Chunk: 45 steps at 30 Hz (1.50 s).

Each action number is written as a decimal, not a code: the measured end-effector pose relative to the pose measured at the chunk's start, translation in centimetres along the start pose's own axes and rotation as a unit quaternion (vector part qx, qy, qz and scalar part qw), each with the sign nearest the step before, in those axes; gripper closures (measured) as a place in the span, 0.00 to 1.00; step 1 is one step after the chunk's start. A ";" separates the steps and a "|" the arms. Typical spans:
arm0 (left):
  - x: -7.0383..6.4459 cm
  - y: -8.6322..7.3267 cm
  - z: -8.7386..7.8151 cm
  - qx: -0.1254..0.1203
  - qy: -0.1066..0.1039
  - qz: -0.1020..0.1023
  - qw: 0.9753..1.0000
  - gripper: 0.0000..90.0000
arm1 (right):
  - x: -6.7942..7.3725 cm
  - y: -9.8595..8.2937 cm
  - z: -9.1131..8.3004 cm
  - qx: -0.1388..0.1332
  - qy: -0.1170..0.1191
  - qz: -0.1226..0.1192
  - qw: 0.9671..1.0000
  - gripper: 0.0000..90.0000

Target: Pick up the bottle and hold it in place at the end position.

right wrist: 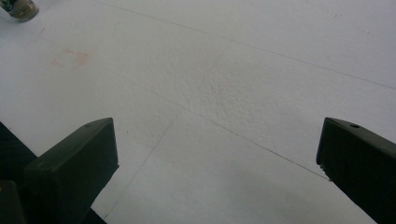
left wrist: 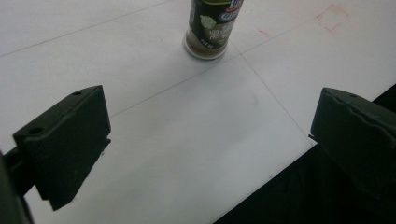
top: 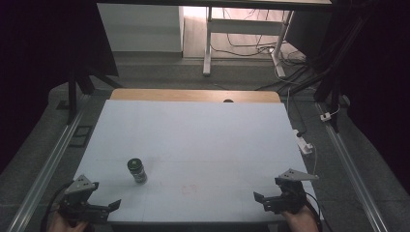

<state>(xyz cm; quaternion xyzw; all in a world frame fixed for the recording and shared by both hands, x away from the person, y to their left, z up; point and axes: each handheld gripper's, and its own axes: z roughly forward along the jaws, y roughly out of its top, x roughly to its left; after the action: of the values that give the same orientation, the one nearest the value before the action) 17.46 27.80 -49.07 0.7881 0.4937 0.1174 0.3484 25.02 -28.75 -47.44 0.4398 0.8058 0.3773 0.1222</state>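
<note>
A small spice jar (top: 137, 170) with a dark label and dark lid stands upright on the white table (top: 193, 130), at the near left. My left gripper (top: 109, 210) rests at the near left corner, open and holding nothing, a short way in front of the jar. In the left gripper view the jar (left wrist: 210, 28) stands ahead, beyond the wide-apart jaws of that gripper (left wrist: 212, 100). My right gripper (top: 263, 202) is open at the near right edge. In the right gripper view the gripper (right wrist: 219, 128) spans bare table, with the jar's base (right wrist: 21, 8) at the top left corner.
A faint red square mark (top: 189, 188) lies on the table between the grippers. A wooden strip (top: 193, 95) borders the far edge. A white power strip (top: 303, 143) and cables (top: 290, 72) lie on the floor at the right. Metal rails (top: 48, 164) flank the table.
</note>
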 end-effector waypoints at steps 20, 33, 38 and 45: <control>0.3 1.1 0.8 -0.028 -0.043 0.029 0.998 0.00 | 0.0 0.0 0.1 0.008 0.005 -0.005 1.000 0.00; 0.4 2.4 2.5 -0.031 -0.044 0.041 0.998 0.00 | 0.1 0.1 0.2 0.012 0.006 -0.007 1.000 0.00; 0.6 2.8 2.9 -0.037 -0.037 0.042 0.998 0.00 | 0.1 0.1 0.2 0.013 0.006 -0.010 1.000 0.00; 0.5 3.3 4.0 -0.014 -0.032 0.046 0.998 0.00 | 0.1 0.1 0.3 0.014 0.006 -0.011 1.000 0.00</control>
<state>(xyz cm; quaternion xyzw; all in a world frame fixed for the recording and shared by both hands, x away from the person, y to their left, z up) 22.13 25.63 -49.88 0.8083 0.4442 0.1150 0.3690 25.16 -28.48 -47.56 0.4299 0.8169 0.3670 0.1150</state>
